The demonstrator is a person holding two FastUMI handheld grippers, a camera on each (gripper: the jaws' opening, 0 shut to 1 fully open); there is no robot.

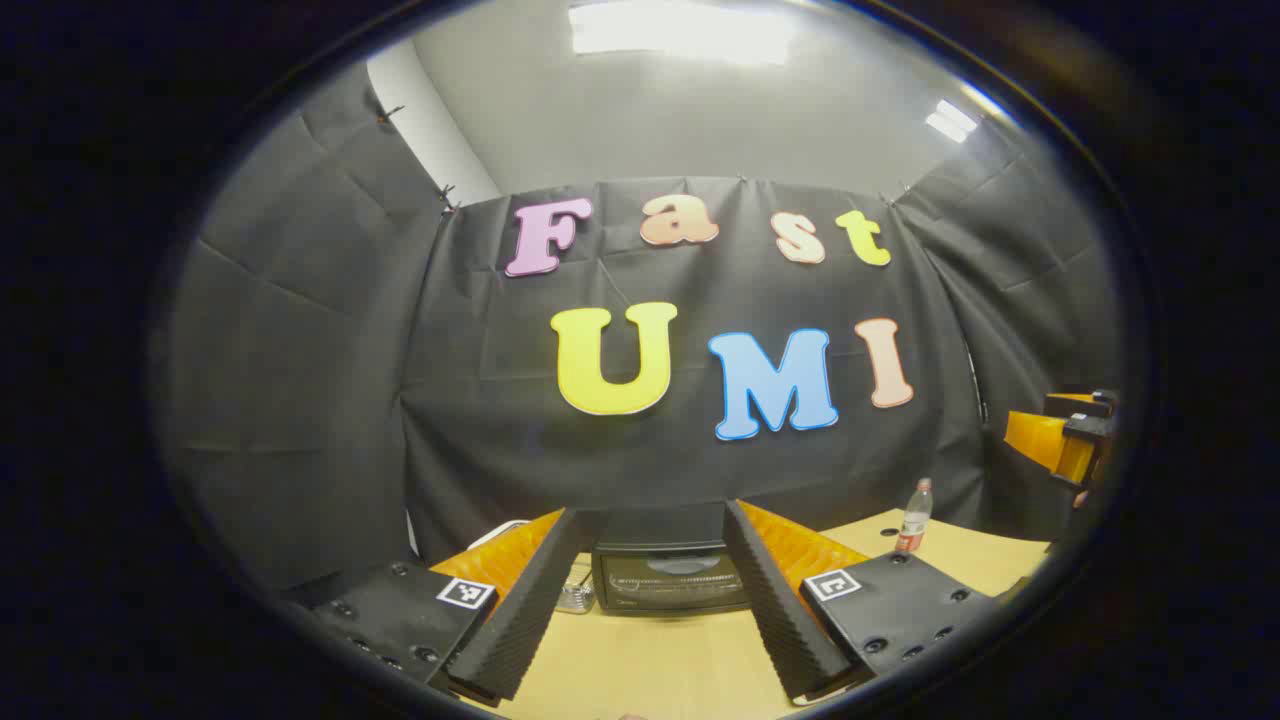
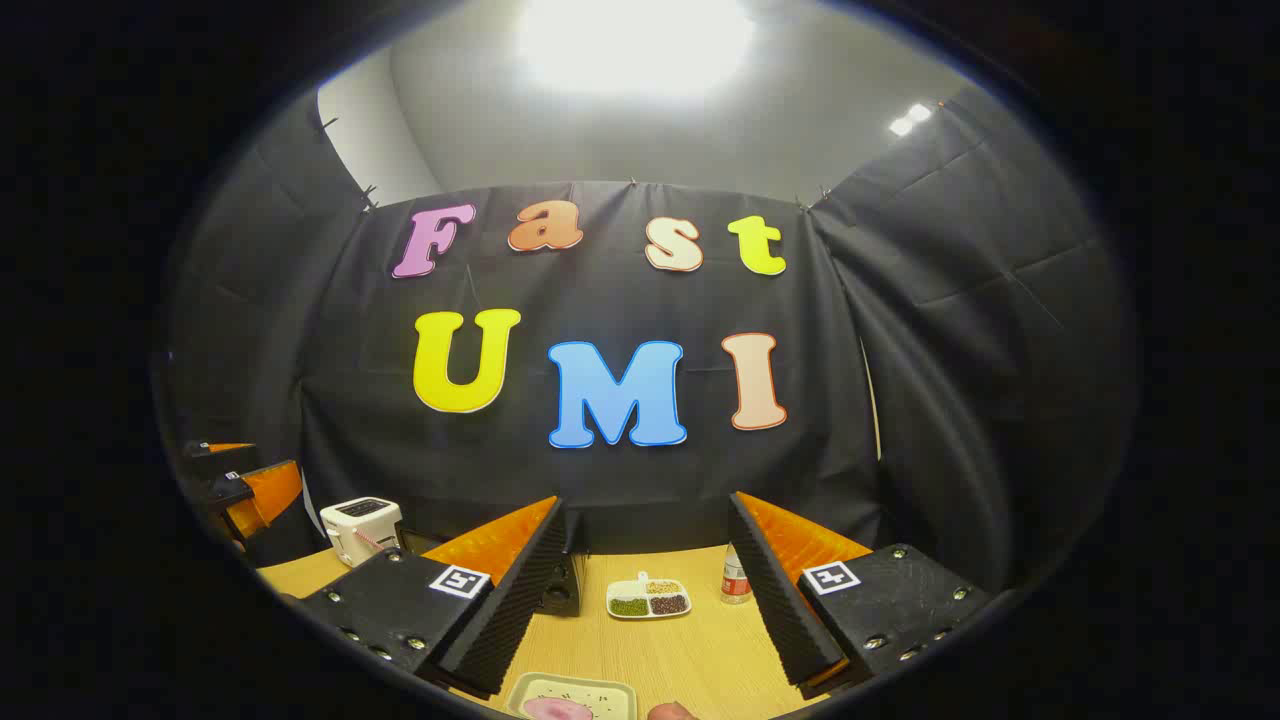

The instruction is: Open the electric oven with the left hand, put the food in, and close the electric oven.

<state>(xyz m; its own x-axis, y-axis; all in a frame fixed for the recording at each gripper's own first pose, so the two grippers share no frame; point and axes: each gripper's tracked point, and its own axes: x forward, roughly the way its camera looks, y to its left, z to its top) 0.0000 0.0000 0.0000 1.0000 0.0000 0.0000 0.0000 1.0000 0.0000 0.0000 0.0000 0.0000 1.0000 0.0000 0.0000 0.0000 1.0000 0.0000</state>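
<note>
The black electric oven (image 1: 670,575) stands on the wooden table (image 1: 650,670) with its door closed, straight ahead between the fingers of my left gripper (image 1: 652,515), which is open, empty and short of the oven. In the right gripper view a pale tray (image 2: 572,697) with pink food (image 2: 555,709) lies at the near table edge, just under my right gripper (image 2: 648,505), also open and holding nothing. A corner of the oven (image 2: 566,592) peeks from behind that gripper's left finger. Each gripper appears at the side of the other's view: the right gripper (image 1: 1075,435), the left gripper (image 2: 245,490).
A plastic bottle (image 1: 913,517) (image 2: 737,578) stands at the back right of the table. A divided dish of beans (image 2: 648,598) sits mid-table. A white toaster (image 2: 362,525) is at the far left. A small metal object (image 1: 577,597) lies beside the oven's left side.
</note>
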